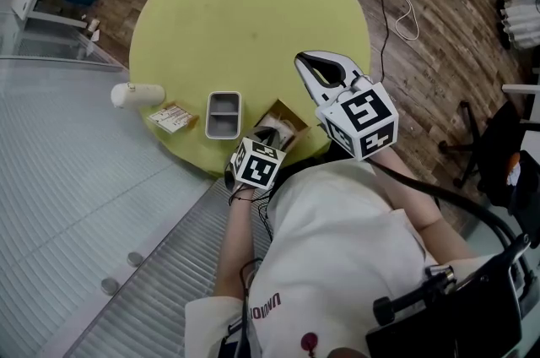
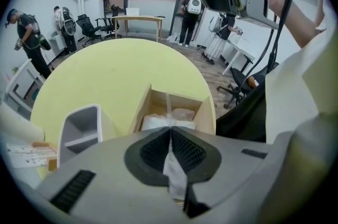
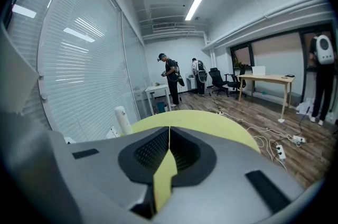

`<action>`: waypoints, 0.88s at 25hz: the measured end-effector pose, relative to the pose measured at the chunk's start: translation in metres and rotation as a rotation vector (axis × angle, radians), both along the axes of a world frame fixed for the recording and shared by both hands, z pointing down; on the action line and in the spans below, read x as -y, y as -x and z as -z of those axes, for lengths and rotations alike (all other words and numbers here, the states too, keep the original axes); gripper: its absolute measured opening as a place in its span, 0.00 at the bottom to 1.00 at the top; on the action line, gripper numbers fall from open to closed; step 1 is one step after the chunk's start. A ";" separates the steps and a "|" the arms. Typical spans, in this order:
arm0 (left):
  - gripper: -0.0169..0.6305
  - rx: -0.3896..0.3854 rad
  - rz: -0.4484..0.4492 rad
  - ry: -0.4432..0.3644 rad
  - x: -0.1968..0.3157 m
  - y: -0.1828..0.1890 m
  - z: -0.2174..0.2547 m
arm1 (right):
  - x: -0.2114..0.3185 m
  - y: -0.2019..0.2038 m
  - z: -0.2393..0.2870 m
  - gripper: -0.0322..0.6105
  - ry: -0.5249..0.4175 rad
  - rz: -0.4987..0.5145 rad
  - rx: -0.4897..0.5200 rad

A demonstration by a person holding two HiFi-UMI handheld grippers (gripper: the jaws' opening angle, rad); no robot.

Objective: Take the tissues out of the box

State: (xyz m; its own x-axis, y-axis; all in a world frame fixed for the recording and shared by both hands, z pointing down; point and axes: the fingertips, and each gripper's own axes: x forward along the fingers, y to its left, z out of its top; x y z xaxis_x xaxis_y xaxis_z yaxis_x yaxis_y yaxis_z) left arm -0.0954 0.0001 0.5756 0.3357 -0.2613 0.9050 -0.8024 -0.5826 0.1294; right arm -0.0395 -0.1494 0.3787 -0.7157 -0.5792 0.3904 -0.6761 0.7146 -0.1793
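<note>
At the near edge of the table (image 1: 245, 10), in the open box (image 1: 291, 110): white tissues (image 2: 169, 120), stacked up. Had one tissue (image 2: 171, 167) pinched in the left gripper (image 2: 170, 130), jaws clamped tight on it, nose aimed steeply down right over the box. Couldn't tell whether that tissue's lower end was clear of the box, tbh. Just left of the box, with a small gap: a grey tray (image 1: 210, 113). Further left, a flat packet (image 1: 173, 118), then a white bottle (image 1: 137, 94) by the table's edge. Held the right gripper (image 3: 169, 130) up above the table to the right of the box, jaws closed together with nothing in them, only yellow tabletop showing through the slit. Way off in the background: people (image 3: 170, 80) standing around, and cables (image 1: 396, 2) snaking across the wood floor (image 1: 439, 52).
</note>
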 end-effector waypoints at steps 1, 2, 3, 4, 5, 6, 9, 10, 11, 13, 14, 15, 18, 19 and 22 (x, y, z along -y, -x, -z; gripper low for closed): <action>0.05 -0.005 0.006 -0.005 0.000 0.000 0.001 | 0.000 0.000 0.000 0.08 0.000 0.001 0.000; 0.05 -0.010 0.012 -0.011 0.001 0.001 0.003 | 0.000 0.000 0.000 0.08 0.000 0.001 0.000; 0.05 -0.015 0.017 -0.017 0.001 0.001 0.004 | 0.000 0.001 0.000 0.08 0.000 0.002 0.000; 0.05 -0.019 0.022 -0.023 0.001 0.001 0.006 | 0.000 0.001 0.000 0.08 0.000 0.003 0.000; 0.05 -0.023 0.026 -0.028 0.002 0.001 0.007 | 0.000 0.001 0.000 0.08 0.000 0.004 -0.001; 0.05 -0.026 0.030 -0.031 0.002 0.001 0.007 | -0.001 0.001 0.000 0.08 0.000 0.004 -0.001; 0.05 -0.031 0.037 -0.038 0.002 0.000 0.009 | -0.001 0.000 0.000 0.08 0.000 0.005 -0.002; 0.05 -0.034 0.041 -0.041 0.002 0.000 0.009 | -0.001 0.000 0.000 0.08 -0.001 0.005 -0.002; 0.05 -0.038 0.045 -0.045 0.002 0.000 0.010 | -0.001 0.000 0.000 0.08 -0.001 0.005 -0.002; 0.05 -0.047 0.053 -0.053 0.004 0.000 0.012 | -0.001 0.000 0.000 0.08 0.000 0.004 -0.003; 0.05 -0.050 0.056 -0.056 0.004 -0.001 0.013 | -0.001 0.000 -0.001 0.08 0.001 0.004 -0.004; 0.05 -0.051 0.057 -0.059 0.004 -0.001 0.014 | -0.001 0.000 -0.001 0.08 0.002 0.003 -0.005; 0.05 -0.057 0.064 -0.067 0.004 -0.002 0.016 | -0.001 -0.001 -0.002 0.08 0.005 0.000 -0.008; 0.05 -0.062 0.070 -0.071 0.004 -0.002 0.017 | -0.001 -0.001 -0.002 0.08 0.006 0.000 -0.008; 0.05 -0.078 0.087 -0.080 0.005 -0.002 0.022 | -0.001 -0.001 -0.003 0.08 0.009 0.000 -0.009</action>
State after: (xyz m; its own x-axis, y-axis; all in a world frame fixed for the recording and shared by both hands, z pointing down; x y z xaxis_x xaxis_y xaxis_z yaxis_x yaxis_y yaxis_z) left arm -0.0935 -0.0046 0.5538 0.3773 -0.3631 0.8519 -0.8396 -0.5223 0.1492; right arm -0.0387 -0.1481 0.3821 -0.7121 -0.5757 0.4018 -0.6778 0.7129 -0.1800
